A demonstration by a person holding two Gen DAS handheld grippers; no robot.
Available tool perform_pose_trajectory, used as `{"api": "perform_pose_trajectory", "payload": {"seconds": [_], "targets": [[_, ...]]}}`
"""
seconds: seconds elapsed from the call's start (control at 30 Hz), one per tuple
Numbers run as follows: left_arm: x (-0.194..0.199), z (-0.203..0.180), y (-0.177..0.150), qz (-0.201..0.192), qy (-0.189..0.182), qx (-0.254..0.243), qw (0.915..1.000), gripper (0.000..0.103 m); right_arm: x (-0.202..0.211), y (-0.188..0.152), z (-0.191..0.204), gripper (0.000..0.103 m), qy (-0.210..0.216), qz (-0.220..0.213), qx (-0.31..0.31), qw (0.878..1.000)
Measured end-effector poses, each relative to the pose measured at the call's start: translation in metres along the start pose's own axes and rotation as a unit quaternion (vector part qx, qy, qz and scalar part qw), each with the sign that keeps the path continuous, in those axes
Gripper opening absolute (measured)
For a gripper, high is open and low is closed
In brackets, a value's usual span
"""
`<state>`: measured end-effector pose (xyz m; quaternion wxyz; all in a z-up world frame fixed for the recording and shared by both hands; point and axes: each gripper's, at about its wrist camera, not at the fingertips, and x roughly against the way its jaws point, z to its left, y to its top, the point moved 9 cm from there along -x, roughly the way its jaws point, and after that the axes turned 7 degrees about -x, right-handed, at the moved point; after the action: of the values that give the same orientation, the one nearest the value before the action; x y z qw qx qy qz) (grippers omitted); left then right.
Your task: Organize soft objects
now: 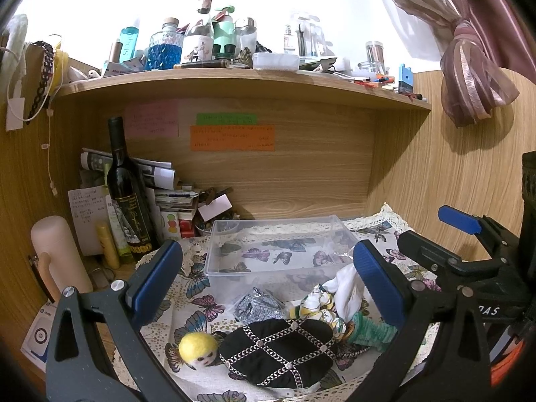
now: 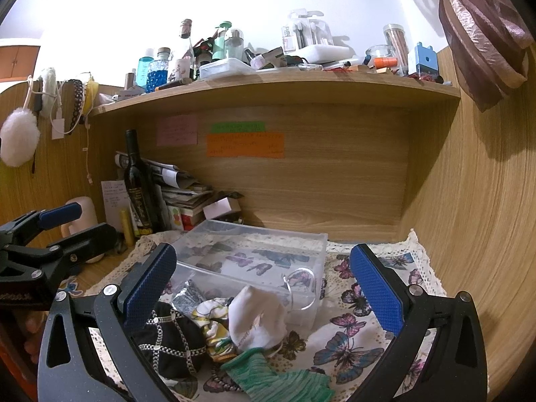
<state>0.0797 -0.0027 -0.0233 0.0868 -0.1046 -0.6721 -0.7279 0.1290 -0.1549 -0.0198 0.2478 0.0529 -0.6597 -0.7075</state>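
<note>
A pile of soft things lies on the butterfly cloth (image 1: pixel 194 288) in front of an empty clear plastic box (image 1: pixel 274 248): a black quilted pouch (image 1: pixel 278 351), a yellow felt doll head (image 1: pixel 197 348), a grey glittery pouch (image 1: pixel 258 306), a patterned scrunchie (image 1: pixel 321 305), a white sock (image 2: pixel 258 318) and a green knit piece (image 2: pixel 278 378). My left gripper (image 1: pixel 268 281) is open above the pile and holds nothing. My right gripper (image 2: pixel 264 288) is open over the white sock and the box's front wall (image 2: pixel 254 268), and holds nothing.
A dark wine bottle (image 1: pixel 127 194), stacked papers (image 1: pixel 160 181) and a pink cylinder (image 1: pixel 57 254) crowd the desk's back left. A wooden shelf (image 1: pixel 234 80) full of bottles hangs overhead. Wooden walls close in on the right and back. A pink curtain (image 1: pixel 475 77) hangs top right.
</note>
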Motion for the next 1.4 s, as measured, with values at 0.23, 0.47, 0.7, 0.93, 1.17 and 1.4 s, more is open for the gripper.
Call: {"api": "perform_pose_trajectory", "payload": {"seconds": [0.23, 0.47, 0.7, 0.93, 1.17, 1.4], "targets": [[0.000, 0.000, 0.001, 0.000, 0.001, 0.000, 1.0000, 0.103, -0.001, 0.000, -0.001, 0.103, 0.004, 0.001, -0.005, 1.000], [0.001, 0.000, 0.000, 0.005, -0.004, -0.002, 1.0000, 0.103, -0.001, 0.000, 0.000, 0.103, 0.015, 0.001, -0.010, 1.000], [0.000, 0.018, -0.012, 0.017, 0.003, 0.004, 0.9998, 0.099, -0.007, -0.007, -0.009, 0.084, 0.015, 0.021, -0.029, 0.999], [-0.013, 0.052, -0.053, 0.069, 0.027, 0.027, 0.9969, 0.075, -0.025, -0.038, -0.022, 0.070, 0.011, 0.082, -0.044, 0.996], [-0.038, 0.068, -0.106, 0.144, 0.031, 0.047, 0.9880, 0.064, -0.048, -0.076, -0.020, 0.068, 0.020, 0.153, -0.053, 0.987], [-0.059, 0.071, -0.134, 0.184, 0.034, 0.054, 0.9809, 0.063, -0.070, -0.098, -0.026, 0.077, 0.020, 0.200, -0.084, 0.976]]}}
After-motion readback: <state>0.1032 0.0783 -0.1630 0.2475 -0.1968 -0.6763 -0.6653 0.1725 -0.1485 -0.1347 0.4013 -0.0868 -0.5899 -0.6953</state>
